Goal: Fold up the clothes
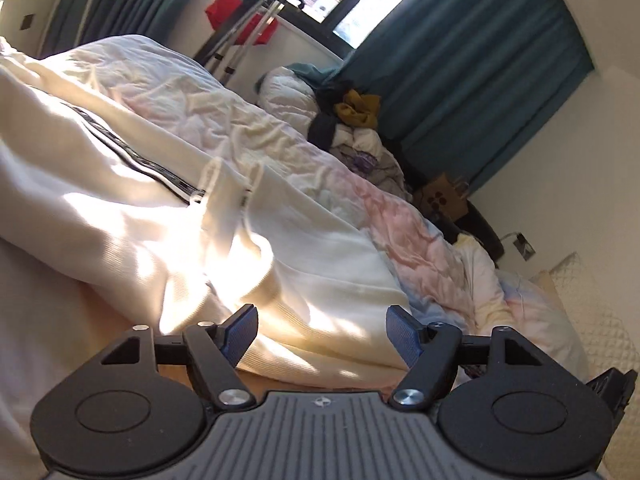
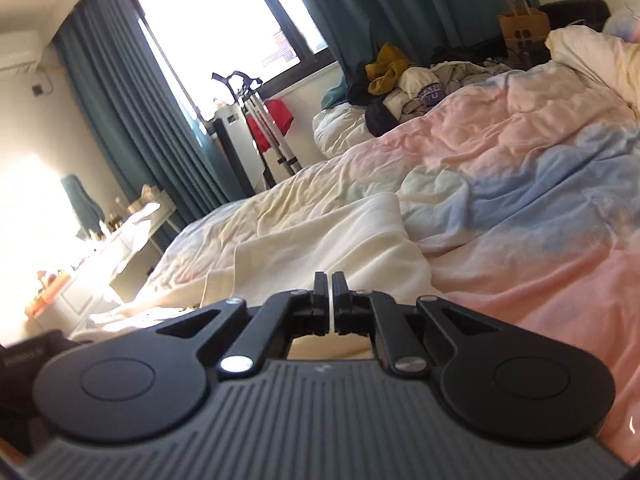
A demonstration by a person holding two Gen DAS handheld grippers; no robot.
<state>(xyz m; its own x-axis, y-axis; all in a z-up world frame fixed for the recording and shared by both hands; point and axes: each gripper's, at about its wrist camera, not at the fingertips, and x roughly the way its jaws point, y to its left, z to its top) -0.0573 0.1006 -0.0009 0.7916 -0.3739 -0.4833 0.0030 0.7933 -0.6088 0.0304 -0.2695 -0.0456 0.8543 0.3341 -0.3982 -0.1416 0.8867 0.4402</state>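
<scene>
Our left gripper [image 1: 322, 330] stands with its blue pads [image 1: 402, 336] wide apart and nothing between them. Just beyond it the white garment [image 1: 168, 216] — ribbed, sunlit, with a dark striped band running from the left — lies rumpled across the frame's middle on the pastel duvet [image 1: 400, 236]. Our right gripper [image 2: 330, 292] has its jaws together; whether a thin edge of the white garment [image 2: 320, 248] is pinched we cannot tell. At upper right in the right wrist view, a brown paper bag [image 2: 522, 26] stands behind a heap of clothes [image 2: 404, 80] — its contents hidden.
</scene>
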